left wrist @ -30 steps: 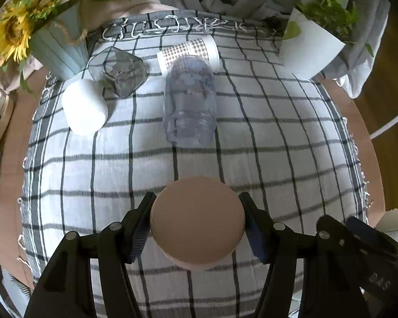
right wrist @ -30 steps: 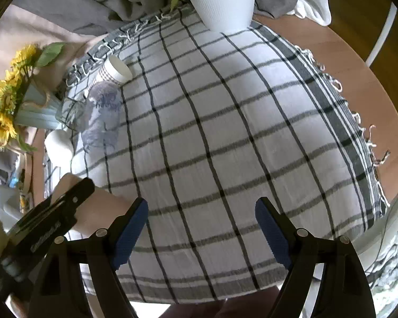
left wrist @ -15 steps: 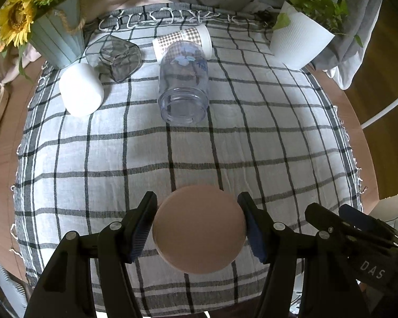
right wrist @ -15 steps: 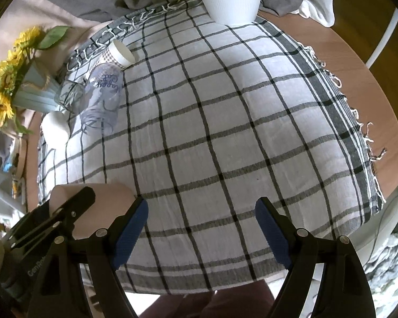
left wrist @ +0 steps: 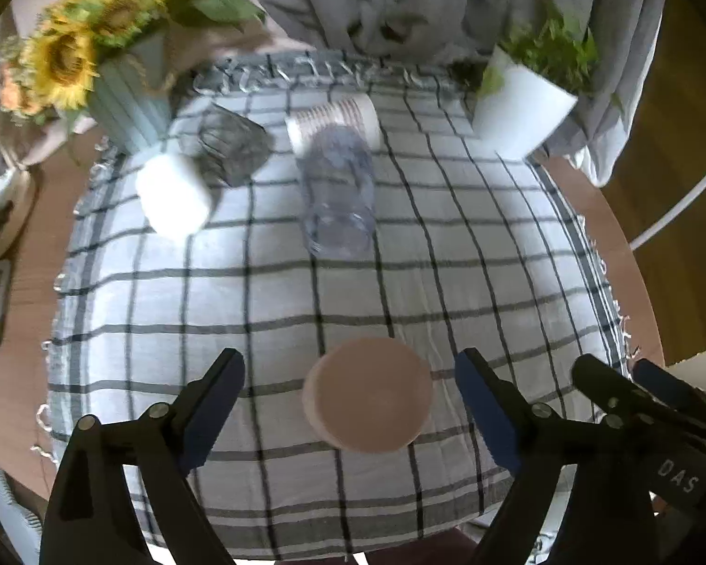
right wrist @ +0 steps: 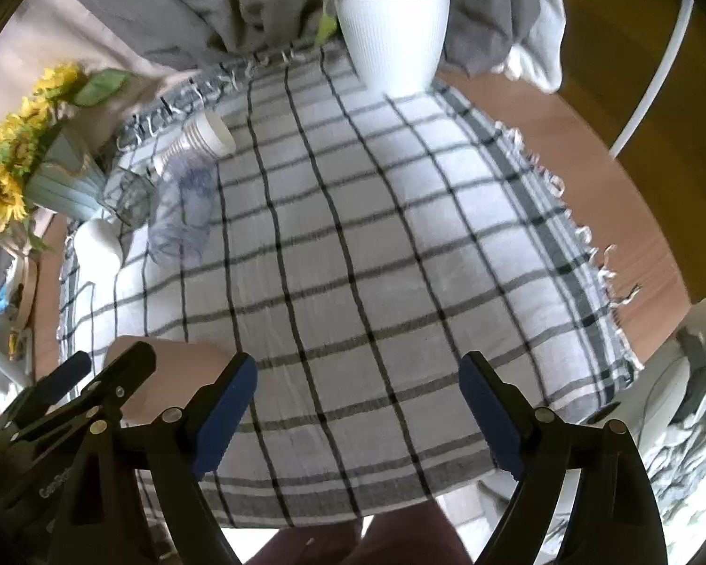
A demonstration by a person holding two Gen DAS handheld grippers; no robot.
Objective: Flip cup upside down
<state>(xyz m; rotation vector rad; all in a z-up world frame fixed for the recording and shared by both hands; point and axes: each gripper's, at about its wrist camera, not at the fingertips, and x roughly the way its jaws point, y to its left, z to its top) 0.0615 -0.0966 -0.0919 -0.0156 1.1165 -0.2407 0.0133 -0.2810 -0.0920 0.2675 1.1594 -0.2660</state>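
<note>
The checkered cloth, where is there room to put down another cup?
The cloth is bare across its middle and right side, between the clear bottle and the fringed edge, in front of the white plant pot. The far left is crowded: sunflower vase, white cup, glass. The pink cup stands near the front.

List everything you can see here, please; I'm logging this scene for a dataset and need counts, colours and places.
Pink cup: 1, pale pink, flat end up on the near cloth, between the open left fingers, apart from both.
Clear cup: 1, transparent with blue print, on its side, mid-cloth.
Paper cup: 1, white, ribbed, on its side just behind the clear cup.
White cup: 1, far left.
Grey glass: 1, smoky, behind the white cup.
Sunflower vase: 1, pale blue, far left corner.
Plant pot: 1, white, far right.
Tablecloth: 1, white with black checks.
Left gripper: black, blue pads, open.
Right gripper: same, open, empty.
</note>
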